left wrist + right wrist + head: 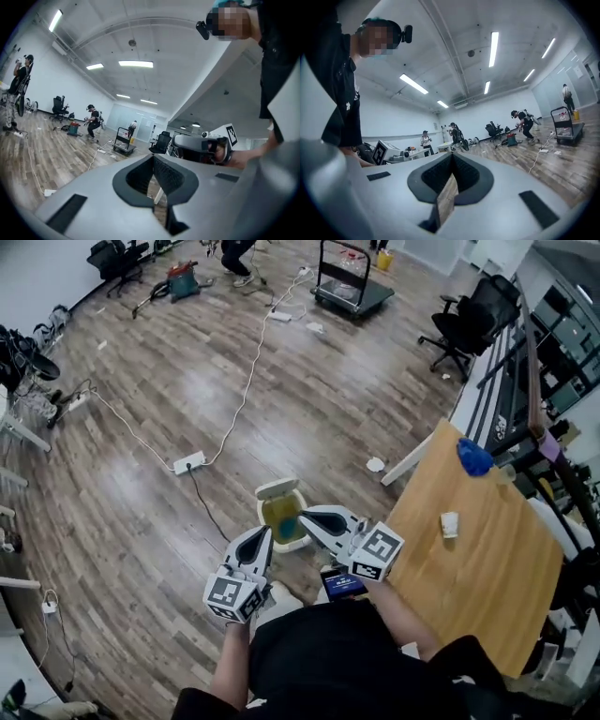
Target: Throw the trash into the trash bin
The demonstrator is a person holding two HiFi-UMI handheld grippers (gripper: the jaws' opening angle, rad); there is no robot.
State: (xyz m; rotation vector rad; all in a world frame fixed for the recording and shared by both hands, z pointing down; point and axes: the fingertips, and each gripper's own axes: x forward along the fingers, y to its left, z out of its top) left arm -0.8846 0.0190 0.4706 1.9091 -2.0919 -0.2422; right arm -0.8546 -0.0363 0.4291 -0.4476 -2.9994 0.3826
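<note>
Paper (450, 524) lies right of the bin (278, 489); unless I open them, my clenched, empty left hand-held gripper (265, 533) and right hand-held gripper (303, 516) may only push it.

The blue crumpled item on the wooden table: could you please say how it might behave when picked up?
The blue item looks crumpled and irregular, so probably soft and light, squashing when gripped. It lies near the far edge of the table, so a push might drop it off.
</note>
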